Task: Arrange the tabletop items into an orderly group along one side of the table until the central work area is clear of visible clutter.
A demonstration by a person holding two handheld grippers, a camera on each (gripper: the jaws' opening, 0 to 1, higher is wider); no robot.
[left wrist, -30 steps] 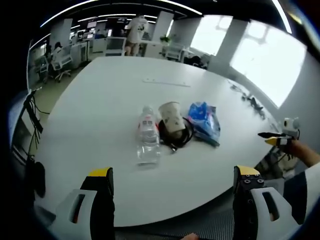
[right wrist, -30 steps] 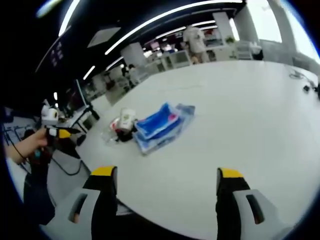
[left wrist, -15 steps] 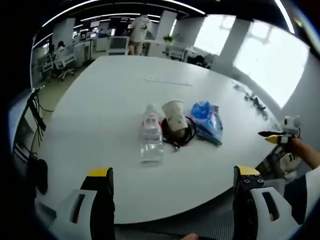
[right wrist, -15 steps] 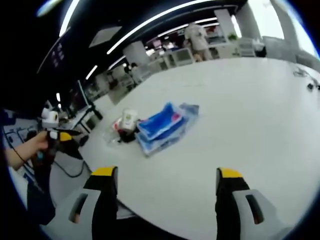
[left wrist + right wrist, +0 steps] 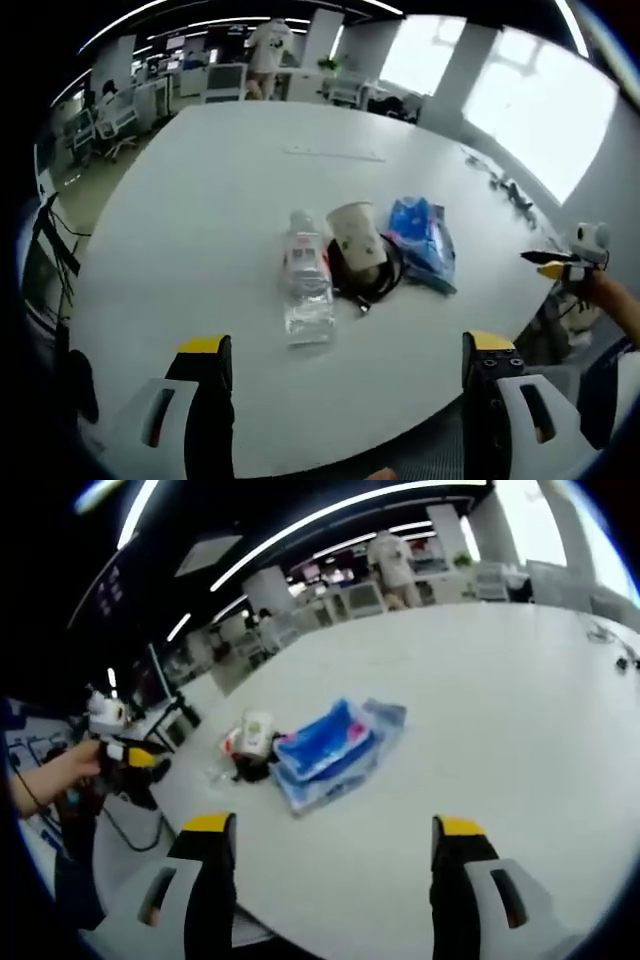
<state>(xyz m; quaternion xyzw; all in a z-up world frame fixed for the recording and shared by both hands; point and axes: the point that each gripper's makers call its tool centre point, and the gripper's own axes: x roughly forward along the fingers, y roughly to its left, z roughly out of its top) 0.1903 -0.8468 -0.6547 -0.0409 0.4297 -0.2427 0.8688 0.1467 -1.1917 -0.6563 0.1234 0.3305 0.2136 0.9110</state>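
Left gripper (image 5: 345, 365): jaws apart, empty, lower frame.
Water bottle (image 5: 306, 283): lying mid-frame, ahead of the jaws.
Paper cup (image 5: 354, 235): beside bottle.
Blue packet (image 5: 425, 243): right of cup.
Right gripper (image 5: 335, 845): jaws apart, packet (image 5: 325, 748) beyond them.

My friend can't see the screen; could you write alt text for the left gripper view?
A lying clear water bottle, a tipped paper cup on a black cable coil and a blue plastic packet cluster on a white table, beyond the left gripper's open, empty jaws.
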